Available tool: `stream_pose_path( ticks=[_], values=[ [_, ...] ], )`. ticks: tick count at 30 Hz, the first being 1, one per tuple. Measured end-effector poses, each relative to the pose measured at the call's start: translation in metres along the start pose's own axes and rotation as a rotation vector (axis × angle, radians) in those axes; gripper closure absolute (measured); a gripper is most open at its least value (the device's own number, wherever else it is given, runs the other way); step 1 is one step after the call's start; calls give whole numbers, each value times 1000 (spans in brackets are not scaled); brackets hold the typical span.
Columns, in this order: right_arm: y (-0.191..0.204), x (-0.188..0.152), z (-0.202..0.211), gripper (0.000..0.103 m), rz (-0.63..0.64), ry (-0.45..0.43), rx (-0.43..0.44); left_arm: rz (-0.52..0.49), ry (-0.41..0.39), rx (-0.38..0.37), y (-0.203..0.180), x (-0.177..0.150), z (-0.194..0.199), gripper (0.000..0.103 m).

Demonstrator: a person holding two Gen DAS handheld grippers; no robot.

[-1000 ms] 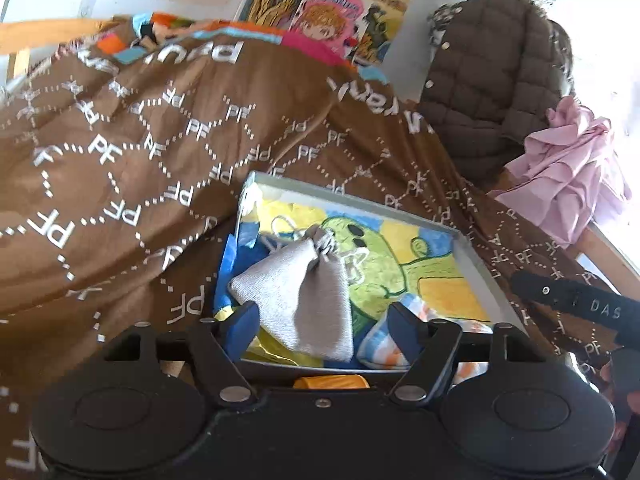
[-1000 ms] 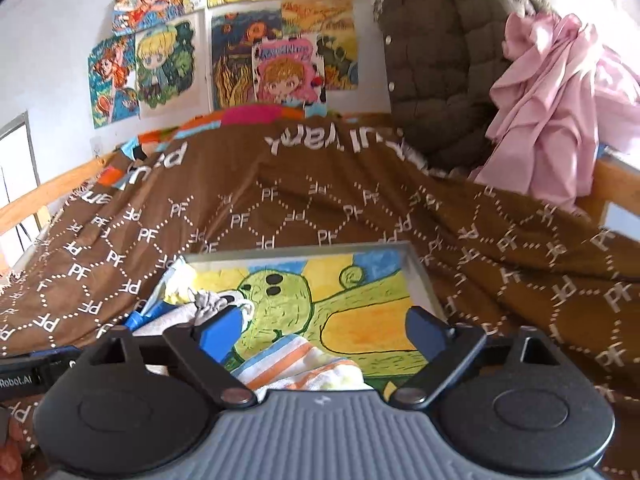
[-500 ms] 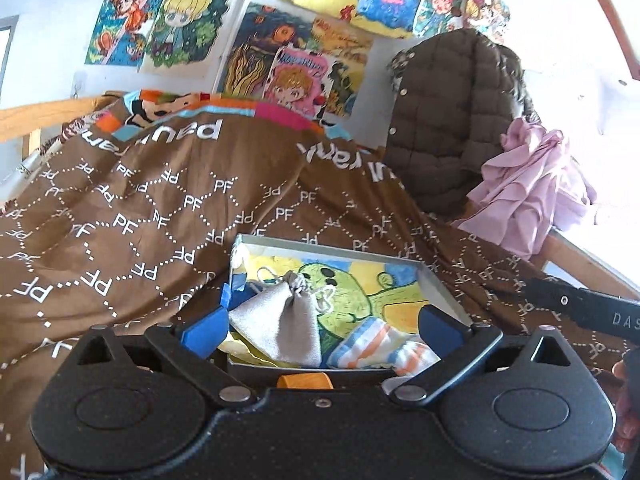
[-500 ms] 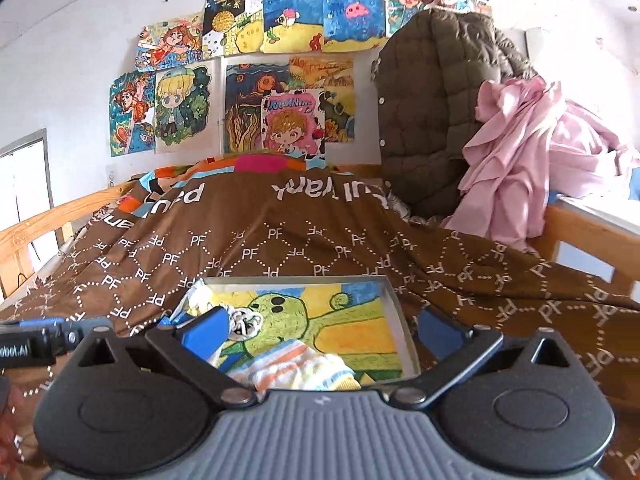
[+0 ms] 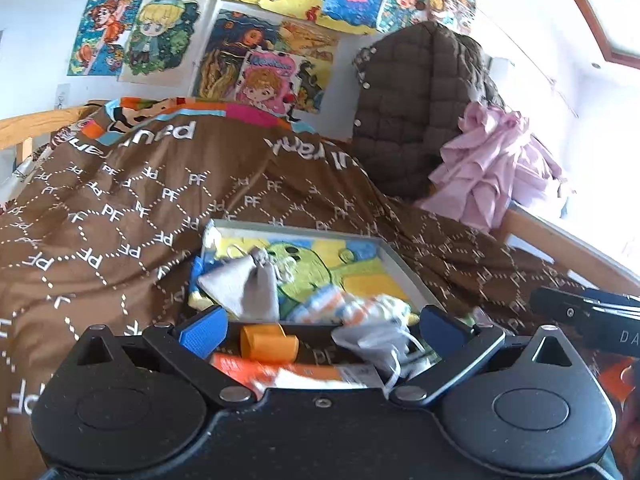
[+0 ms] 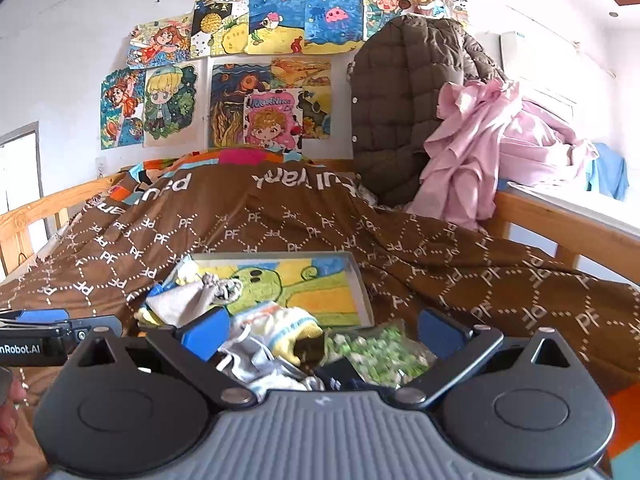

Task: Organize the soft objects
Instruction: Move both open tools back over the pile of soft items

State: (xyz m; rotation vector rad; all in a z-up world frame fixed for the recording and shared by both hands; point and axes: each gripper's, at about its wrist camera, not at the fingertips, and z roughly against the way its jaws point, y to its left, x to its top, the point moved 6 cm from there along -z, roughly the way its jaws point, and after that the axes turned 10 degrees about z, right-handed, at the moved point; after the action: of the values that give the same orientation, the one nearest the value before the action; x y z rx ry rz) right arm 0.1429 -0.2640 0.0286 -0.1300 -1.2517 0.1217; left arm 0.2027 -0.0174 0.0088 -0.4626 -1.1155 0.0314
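A shallow grey tray [image 5: 404, 264] [image 6: 358, 280] with a green cartoon drawing inside lies on the brown blanket. In it rest a grey drawstring pouch [image 5: 248, 286] [image 6: 184, 300] and a striped sock [image 5: 340, 306] [image 6: 276, 320]. Nearer me, outside the tray, lie an orange roll [image 5: 268, 340], a white-grey pouch [image 5: 372, 340] [image 6: 248, 356] and a green-flecked bag [image 6: 376, 352]. My left gripper [image 5: 320, 328] is open, pulled back from the tray, nothing between its blue pads. My right gripper [image 6: 320, 328] is open too, empty, hovering above the near clutter.
The brown PF-patterned blanket [image 6: 480, 272] covers a wooden-railed bed [image 6: 560, 224]. A brown quilted jacket [image 6: 404, 112] and pink cloth [image 6: 472, 160] are heaped at the far right. Drawings [image 6: 272, 20] hang on the wall behind.
Both grippers backed away from the tray and rose a little, so it looks smaller. The left jaws widened, letting go of the grey pouch. Near clutter came into view.
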Motion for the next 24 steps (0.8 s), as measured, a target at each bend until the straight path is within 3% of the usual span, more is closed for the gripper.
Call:
stream_pose_path(
  ticks=[13,24],
  values=[
    [-3,-32,30,0,29,99,-9,-35,55,2,-15,-36,24,1],
    [12,-51,19,0,93,197,41,-55,137,50,-8,-57,22,1]
  ],
)
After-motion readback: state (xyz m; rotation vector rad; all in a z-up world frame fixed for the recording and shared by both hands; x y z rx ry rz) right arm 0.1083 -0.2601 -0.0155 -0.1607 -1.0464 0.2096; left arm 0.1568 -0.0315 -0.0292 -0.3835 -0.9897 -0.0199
